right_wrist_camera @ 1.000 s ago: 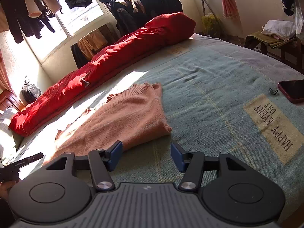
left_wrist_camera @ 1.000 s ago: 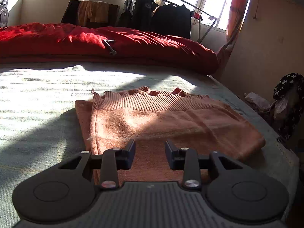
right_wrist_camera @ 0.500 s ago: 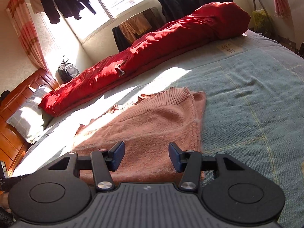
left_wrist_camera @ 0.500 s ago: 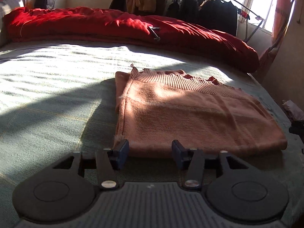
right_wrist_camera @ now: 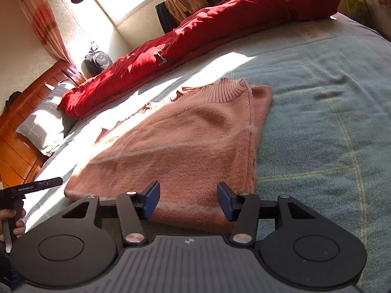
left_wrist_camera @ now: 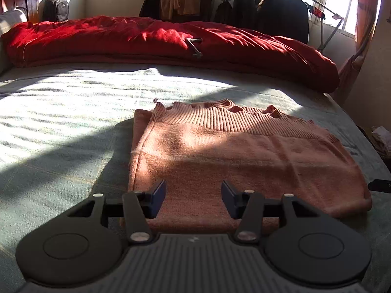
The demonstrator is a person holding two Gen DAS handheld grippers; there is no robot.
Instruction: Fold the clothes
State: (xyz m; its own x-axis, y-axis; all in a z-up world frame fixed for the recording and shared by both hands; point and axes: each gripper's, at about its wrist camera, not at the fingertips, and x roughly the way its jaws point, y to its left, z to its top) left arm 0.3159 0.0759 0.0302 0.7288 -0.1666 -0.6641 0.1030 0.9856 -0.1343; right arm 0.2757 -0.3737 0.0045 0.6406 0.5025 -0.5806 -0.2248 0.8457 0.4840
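Observation:
A salmon-pink knitted sweater (left_wrist_camera: 234, 156) lies folded flat on the pale green bedspread (left_wrist_camera: 61, 127), its ribbed hem toward the far side. My left gripper (left_wrist_camera: 193, 201) stands open over the sweater's near edge, close to its left corner, holding nothing. In the right wrist view the same sweater (right_wrist_camera: 185, 141) spreads out ahead. My right gripper (right_wrist_camera: 188, 201) is open above the near edge toward the right-hand corner, with nothing between its fingers. The left gripper's tip (right_wrist_camera: 36, 186) and the hand holding it show at the left edge of that view.
A rolled red duvet (left_wrist_camera: 158, 41) runs along the far side of the bed. A pillow (right_wrist_camera: 46, 119) and wooden headboard (right_wrist_camera: 22, 102) lie to the left. A clothes rack with dark garments (left_wrist_camera: 271, 12) and a backpack (left_wrist_camera: 55, 8) stand by the window. Bare bedspread (right_wrist_camera: 330, 112) stretches right.
Both grippers have swung in toward the sweater and now hover over its near edge; a second ago the right one pointed at bare bedspread beside it. Both stay open.

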